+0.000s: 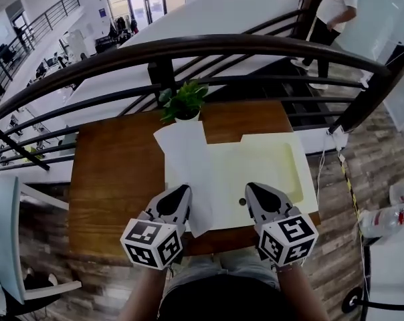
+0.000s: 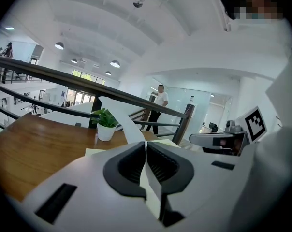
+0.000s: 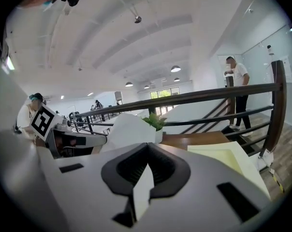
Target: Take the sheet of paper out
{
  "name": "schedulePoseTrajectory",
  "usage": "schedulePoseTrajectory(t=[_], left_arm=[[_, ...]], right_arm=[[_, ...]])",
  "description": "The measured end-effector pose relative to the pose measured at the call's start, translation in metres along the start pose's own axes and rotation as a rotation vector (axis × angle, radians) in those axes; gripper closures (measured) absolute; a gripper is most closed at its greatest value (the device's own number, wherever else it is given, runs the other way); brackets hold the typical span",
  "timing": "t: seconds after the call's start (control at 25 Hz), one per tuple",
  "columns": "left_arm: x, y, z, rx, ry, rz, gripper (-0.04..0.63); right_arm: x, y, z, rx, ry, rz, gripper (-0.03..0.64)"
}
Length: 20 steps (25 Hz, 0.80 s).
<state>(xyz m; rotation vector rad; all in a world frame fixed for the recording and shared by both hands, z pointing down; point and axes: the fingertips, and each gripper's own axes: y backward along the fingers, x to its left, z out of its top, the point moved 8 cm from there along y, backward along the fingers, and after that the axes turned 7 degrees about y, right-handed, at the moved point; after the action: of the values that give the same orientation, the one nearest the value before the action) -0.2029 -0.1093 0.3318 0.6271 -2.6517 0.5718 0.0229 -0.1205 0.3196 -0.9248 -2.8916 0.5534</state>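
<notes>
A white sheet of paper (image 1: 188,159) rises off an open pale-yellow folder (image 1: 272,166) on the wooden table (image 1: 115,172). My left gripper (image 1: 182,192) is shut on the sheet's near left edge. My right gripper (image 1: 253,191) is shut on its near right part. In the left gripper view, a thin pale edge is pinched between the shut jaws of the left gripper (image 2: 146,146), and the sheet (image 2: 119,117) curls up ahead. In the right gripper view, the right gripper (image 3: 147,149) clamps a white sliver. There the sheet (image 3: 129,129) bulges to the left and the folder (image 3: 228,153) lies flat on the right.
A small potted plant (image 1: 184,102) stands at the table's far edge, right behind the sheet. A dark curved railing (image 1: 188,45) runs beyond it. A person (image 1: 332,12) stands far right by the stairs. A plastic bottle (image 1: 382,219) lies on the floor at right.
</notes>
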Motion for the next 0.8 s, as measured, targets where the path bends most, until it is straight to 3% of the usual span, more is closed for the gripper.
schedulePoseTrajectory(t=[0.44, 0.8], left_arm=[[-0.028, 0.000, 0.028, -0.158, -0.116, 0.015, 0.570], [-0.033, 0.003, 0.028, -0.172, -0.125, 0.018, 0.571]], right_arm=[[-0.021, 0.020, 0.028, -0.100, 0.040, -0.001, 0.591], [-0.032, 0.025, 0.033, -0.146, 0.068, -0.014, 0.592]])
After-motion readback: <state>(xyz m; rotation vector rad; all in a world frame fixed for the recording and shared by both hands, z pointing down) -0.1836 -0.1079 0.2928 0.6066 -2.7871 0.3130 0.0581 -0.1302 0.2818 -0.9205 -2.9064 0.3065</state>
